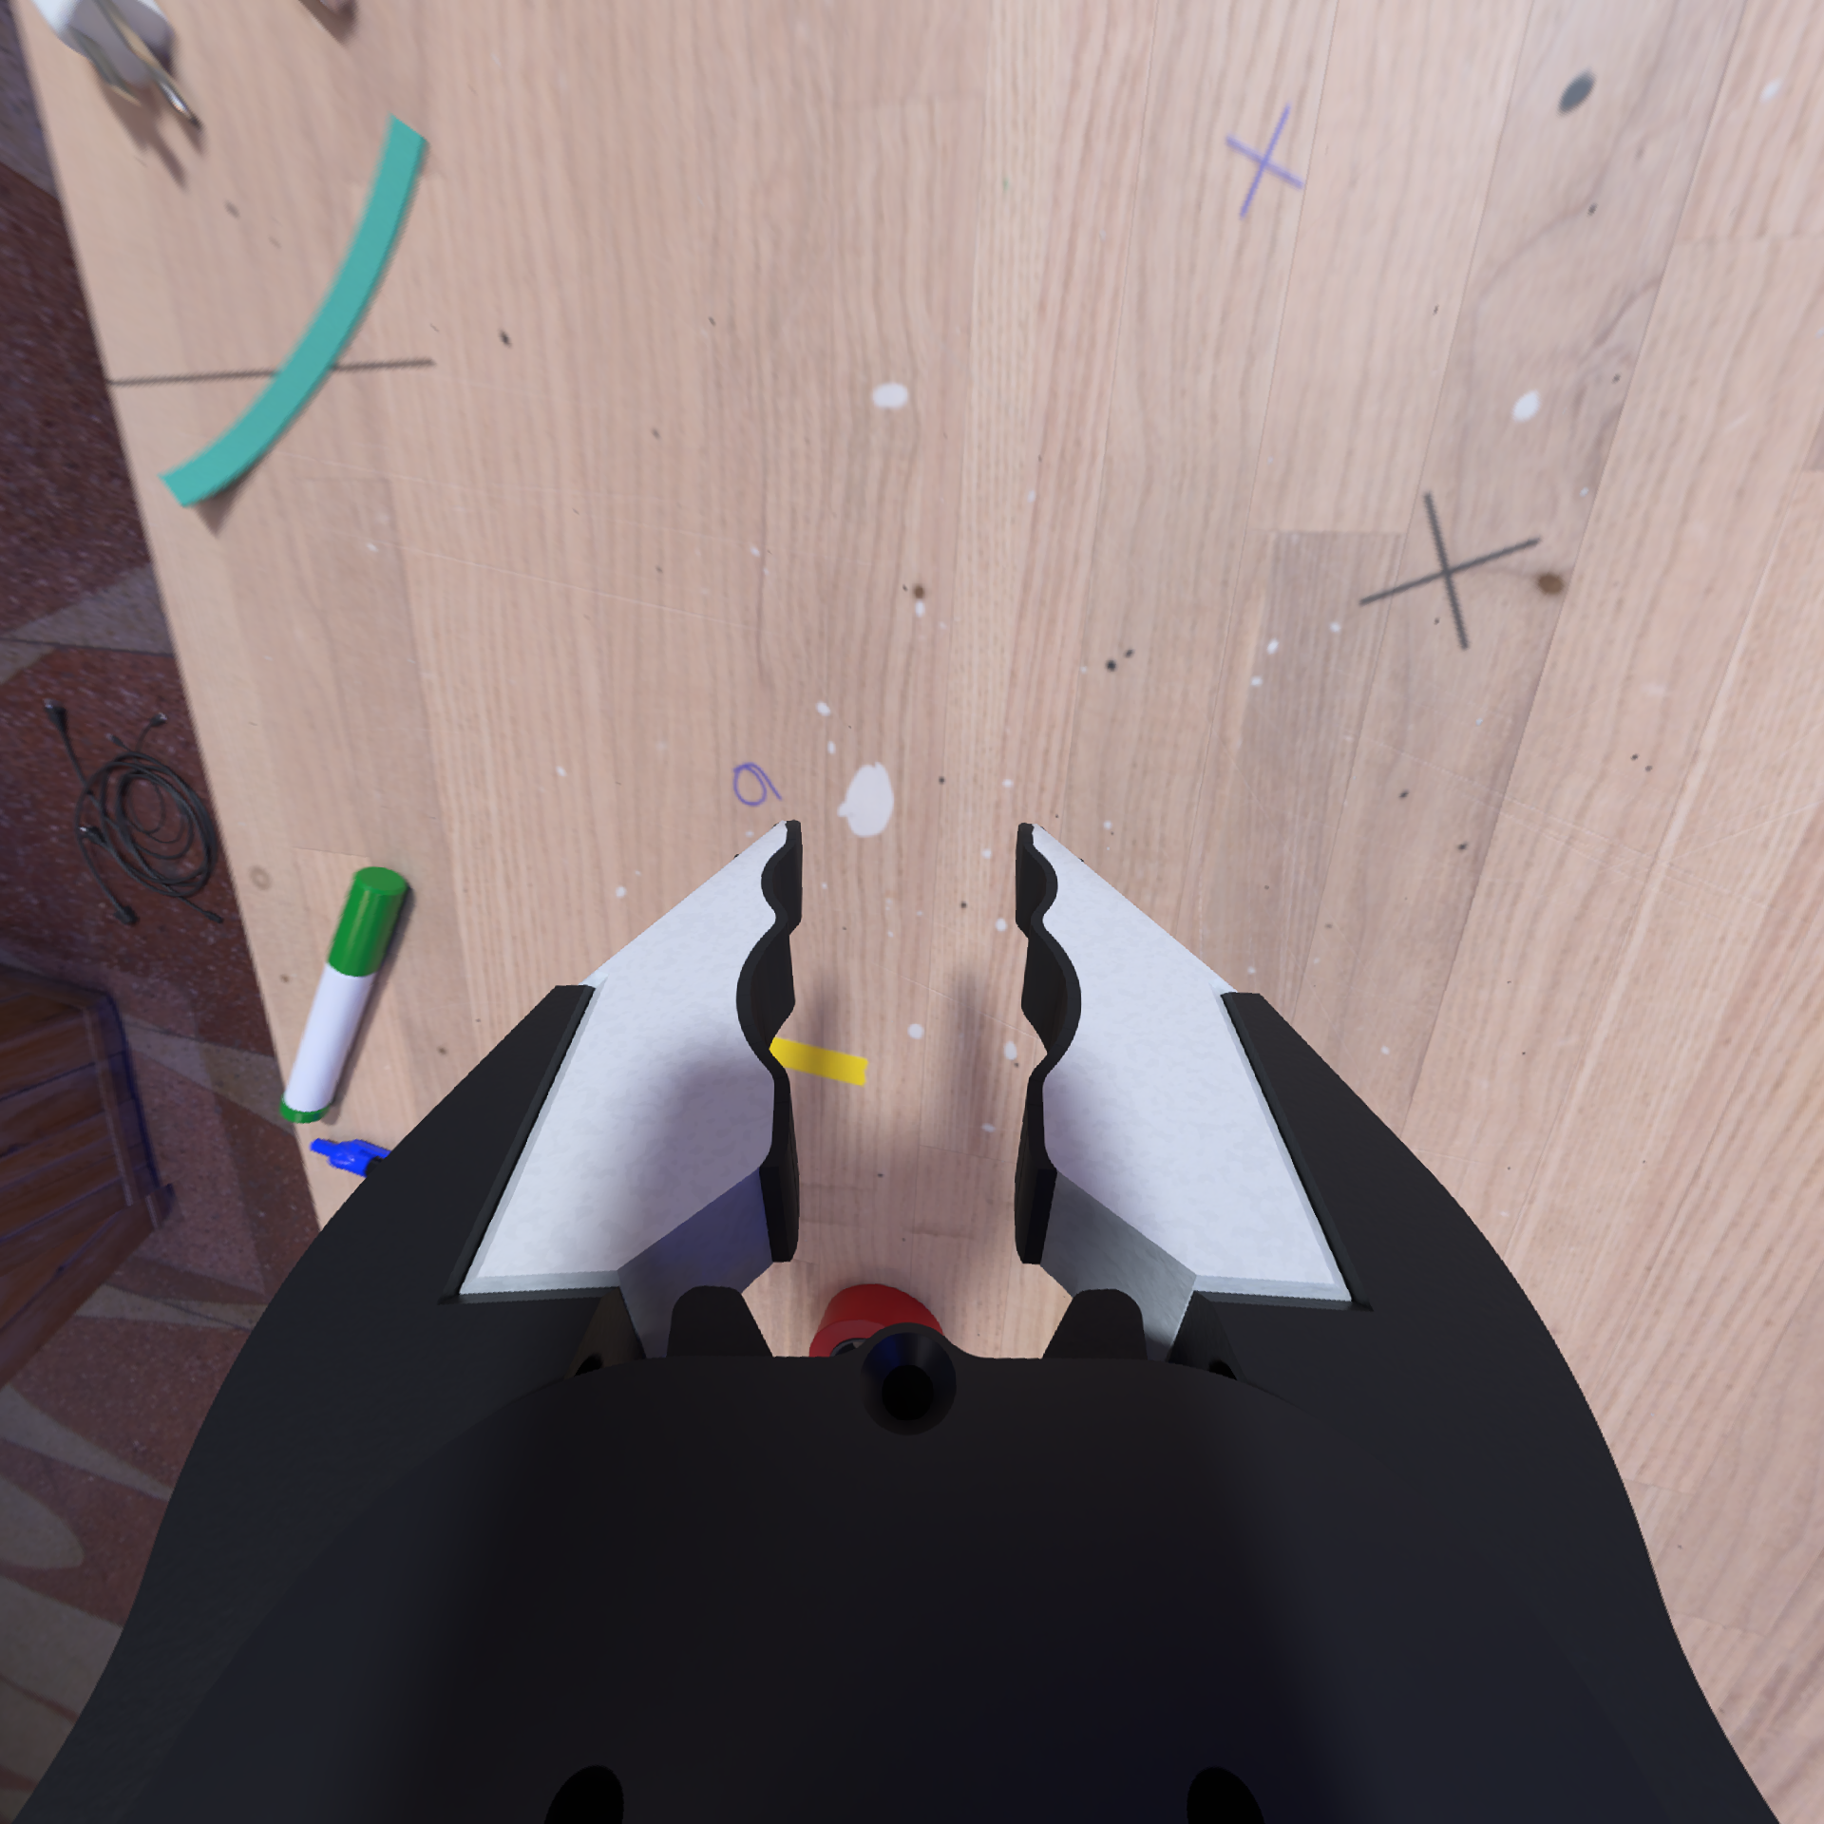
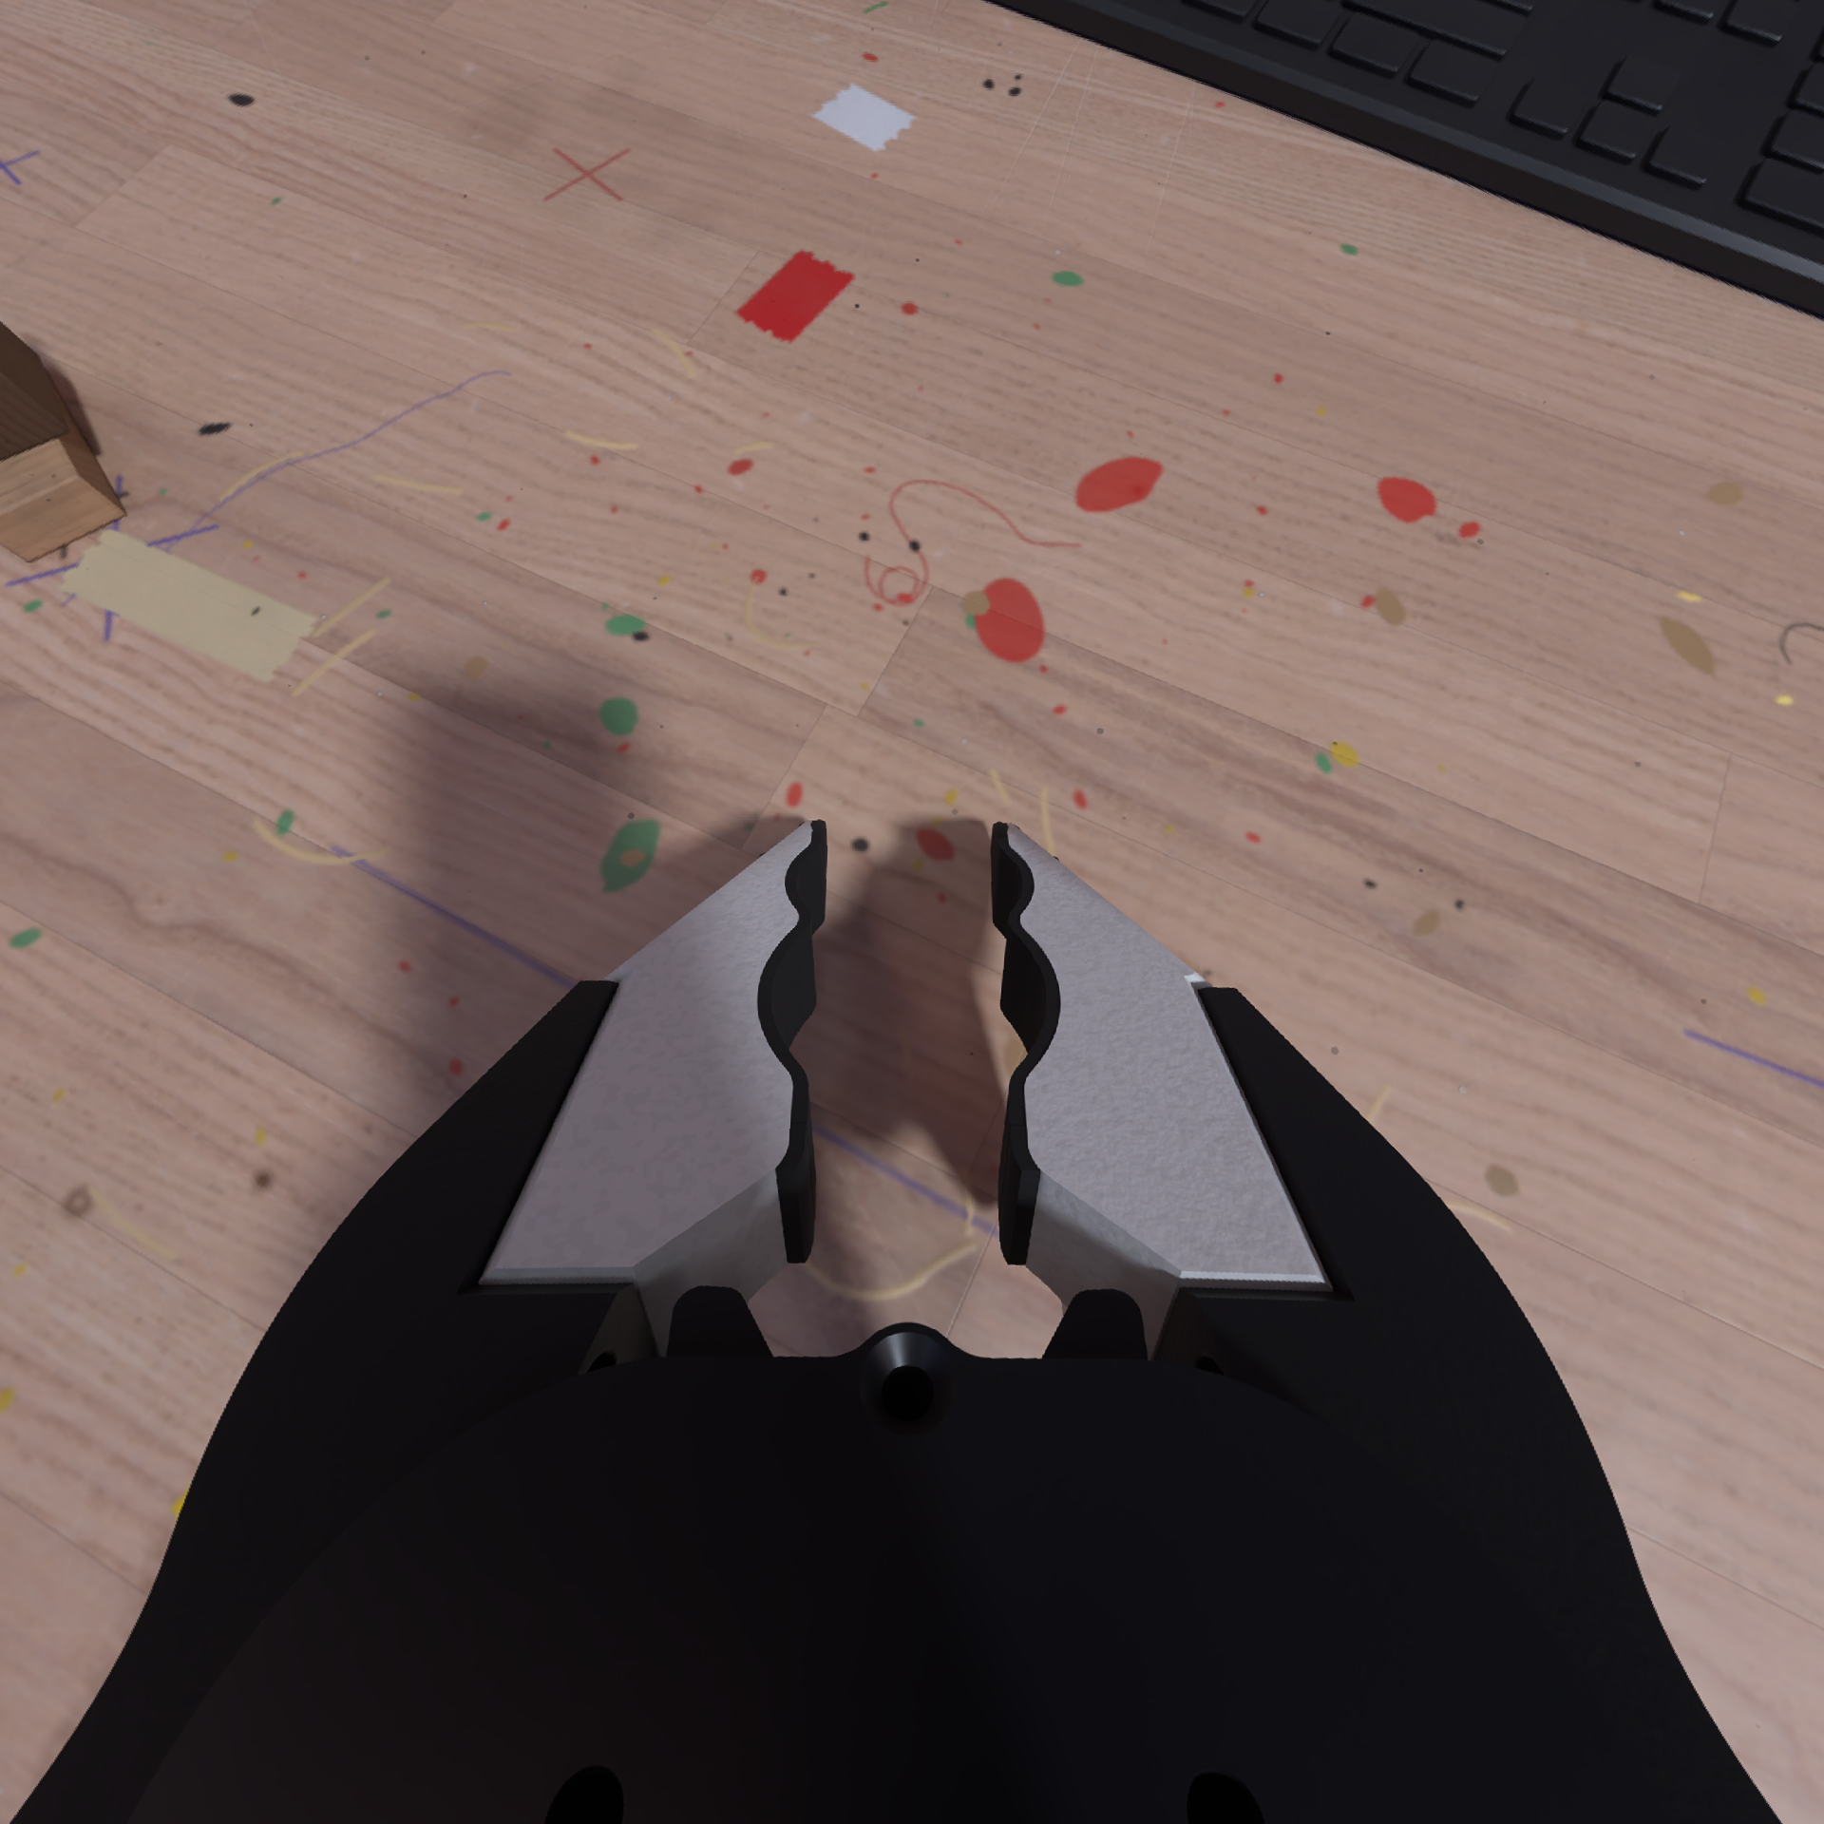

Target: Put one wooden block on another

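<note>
Wooden blocks (image 2: 44, 464) sit at the far left of my right wrist view, darker one seemingly on the lighter one, cut off, so I can't confirm. Both my left gripper (image 1: 908, 839) and right gripper (image 2: 903, 839) are released, empty over the desk (image 2: 1283, 888); stacking looks possibly done.

Green-capped white marker (image 1: 341, 997), teal strip (image 1: 306, 316), black keyboard (image 2: 1540, 109), paint-speckled pale wooden table (image 2: 1283, 888).
</note>
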